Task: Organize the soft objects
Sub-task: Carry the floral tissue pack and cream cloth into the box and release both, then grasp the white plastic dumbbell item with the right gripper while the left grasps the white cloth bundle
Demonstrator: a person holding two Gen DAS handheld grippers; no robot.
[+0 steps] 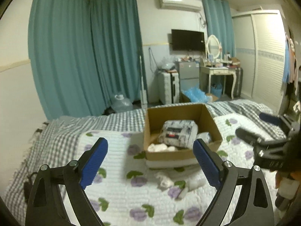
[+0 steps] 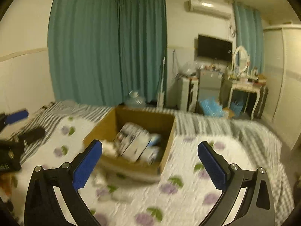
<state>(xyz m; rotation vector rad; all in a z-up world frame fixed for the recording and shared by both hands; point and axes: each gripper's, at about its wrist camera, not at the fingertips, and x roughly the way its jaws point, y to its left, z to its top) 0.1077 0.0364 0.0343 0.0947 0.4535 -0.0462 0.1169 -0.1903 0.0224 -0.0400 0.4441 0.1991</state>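
An open cardboard box (image 1: 210, 124) stands on the bed; it also shows in the right wrist view (image 2: 105, 128). Inside lie a rolled grey-and-white patterned cloth (image 1: 178, 132) (image 2: 131, 141) and small white soft pieces (image 1: 160, 147). Small white soft items (image 1: 165, 181) lie loose on the floral blanket (image 1: 116, 197) in front of the box. My left gripper (image 1: 150, 163) is open and empty above the blanket, short of the box. My right gripper (image 2: 149, 164) is open and empty, short of the box; it also shows at the right edge of the left wrist view (image 1: 263, 128).
The bed has a grey checked cover (image 1: 62, 131) under the floral blanket. Beyond the bed are teal curtains (image 1: 84, 52), a water jug (image 1: 120, 103), a suitcase (image 1: 168, 86), a dressing table (image 1: 218, 71) and a wardrobe (image 1: 267, 52).
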